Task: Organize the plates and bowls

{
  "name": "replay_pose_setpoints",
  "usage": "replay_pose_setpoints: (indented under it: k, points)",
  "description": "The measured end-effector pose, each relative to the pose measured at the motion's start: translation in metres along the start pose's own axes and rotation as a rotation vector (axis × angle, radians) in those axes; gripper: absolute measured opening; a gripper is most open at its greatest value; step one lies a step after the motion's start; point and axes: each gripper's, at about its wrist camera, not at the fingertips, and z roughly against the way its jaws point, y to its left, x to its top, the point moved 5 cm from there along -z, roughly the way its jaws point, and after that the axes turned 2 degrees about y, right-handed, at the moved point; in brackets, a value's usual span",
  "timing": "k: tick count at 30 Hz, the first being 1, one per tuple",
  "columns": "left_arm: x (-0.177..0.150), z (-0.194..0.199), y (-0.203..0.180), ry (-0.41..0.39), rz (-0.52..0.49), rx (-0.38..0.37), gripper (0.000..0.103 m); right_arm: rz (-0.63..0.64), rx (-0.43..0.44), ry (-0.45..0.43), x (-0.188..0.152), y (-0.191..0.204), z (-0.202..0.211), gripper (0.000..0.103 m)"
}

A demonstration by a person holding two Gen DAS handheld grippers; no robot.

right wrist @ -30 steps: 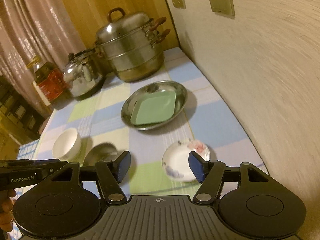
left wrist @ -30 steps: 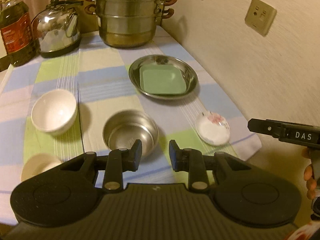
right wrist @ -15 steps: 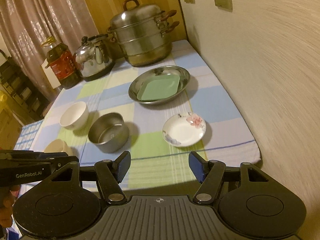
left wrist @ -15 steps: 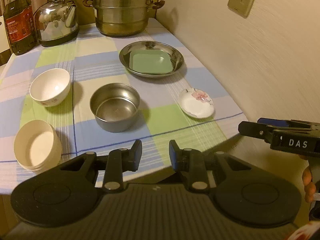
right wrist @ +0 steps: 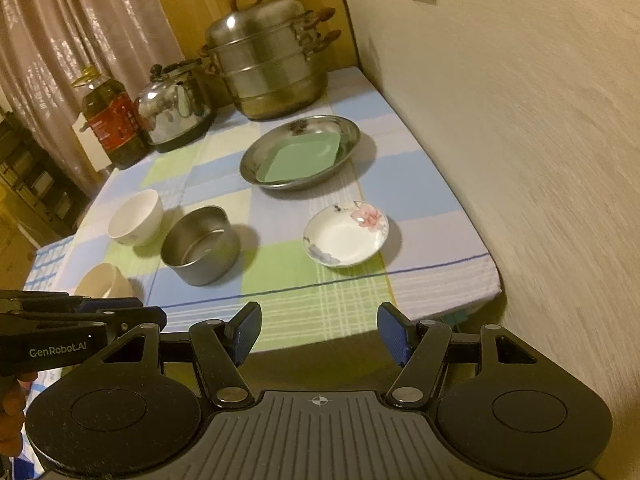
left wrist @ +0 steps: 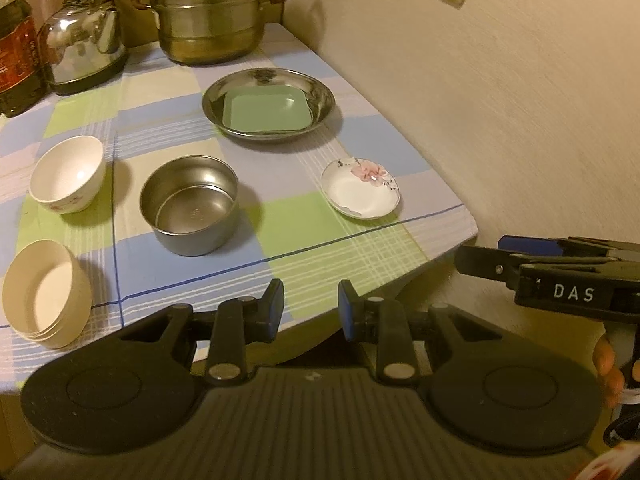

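Note:
A steel plate (left wrist: 320, 96) at the back holds a green square plate (left wrist: 266, 110). A small flowered saucer (left wrist: 360, 192) lies near the front right. A steel bowl (left wrist: 190, 204) sits mid-table, a white bowl (left wrist: 66, 180) to its left, and a stack of cream bowls (left wrist: 44, 300) at the front left. The same items show in the right wrist view: saucer (right wrist: 346, 234), steel bowl (right wrist: 202, 244), green plate (right wrist: 300, 156). My left gripper (left wrist: 310, 310) is open and empty, off the table's front edge. My right gripper (right wrist: 320, 334) is open wider and empty, also off the edge.
A steel steamer pot (left wrist: 212, 12), a kettle (left wrist: 82, 52) and an oil bottle (left wrist: 16, 60) stand at the back. A wall (left wrist: 500, 100) with sockets runs along the table's right side. A checked cloth (left wrist: 280, 220) covers the table.
Both grippers have pulled back from over the table to beyond its front edge, so more of the table shows. Their jaws have not changed. The dishes have not moved.

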Motion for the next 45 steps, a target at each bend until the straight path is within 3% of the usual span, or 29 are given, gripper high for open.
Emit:
replay_pose_setpoints:
  k: [25, 33, 41, 45]
  points:
    - [0.068, -0.119, -0.009, 0.108, -0.134, -0.127, 0.026, -0.118, -0.131, 0.011, 0.036, -0.040, -0.078, 0.063]
    - [0.086, -0.161, -0.011, 0.162, -0.130, -0.167, 0.025, -0.163, -0.132, 0.012, 0.045, -0.051, -0.108, 0.047]
    - [0.099, -0.193, -0.007, 0.209, -0.138, -0.168, 0.025, -0.202, -0.155, 0.025, 0.053, -0.059, -0.134, 0.041]
    - [0.100, -0.203, -0.005, 0.230, -0.141, -0.166, 0.025, -0.220, -0.158, 0.037, 0.056, -0.063, -0.146, 0.031]
